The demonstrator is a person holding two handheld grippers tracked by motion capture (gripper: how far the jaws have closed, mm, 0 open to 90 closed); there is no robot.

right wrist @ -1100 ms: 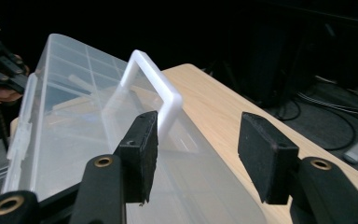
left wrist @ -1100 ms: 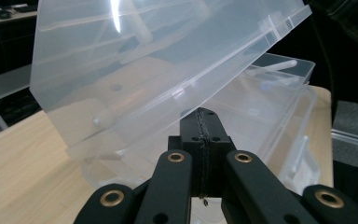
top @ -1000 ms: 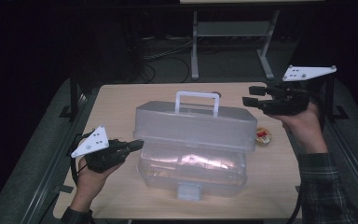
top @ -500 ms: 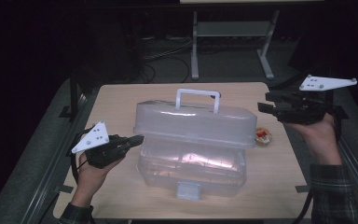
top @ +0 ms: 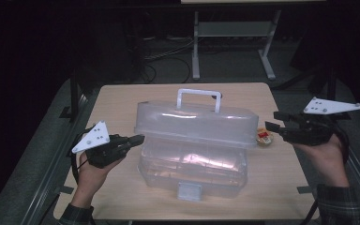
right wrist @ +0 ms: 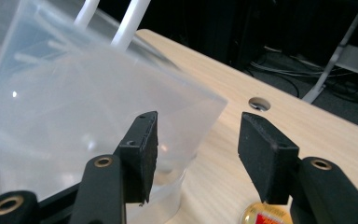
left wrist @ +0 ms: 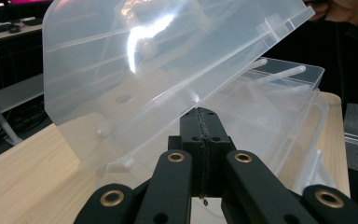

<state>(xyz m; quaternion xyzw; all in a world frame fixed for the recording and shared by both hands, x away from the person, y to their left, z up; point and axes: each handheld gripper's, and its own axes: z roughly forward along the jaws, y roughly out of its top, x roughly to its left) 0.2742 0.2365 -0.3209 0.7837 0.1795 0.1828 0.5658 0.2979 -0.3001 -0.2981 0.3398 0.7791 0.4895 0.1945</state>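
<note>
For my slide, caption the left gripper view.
Shut left gripper props up clear plastic toolbox lid.

Round yellow-red item cut off by bottom edge; contents of clear box blurred behind glare.

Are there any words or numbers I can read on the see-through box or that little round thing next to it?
No text here can be read.
Small round packet with a red and yellow label: its print is too small and blurred to read.
Clear plastic box: no words or numbers show on its lid, handle or front latch.
Grey plates on the hand-held grippers: only dots, no writing.
</note>
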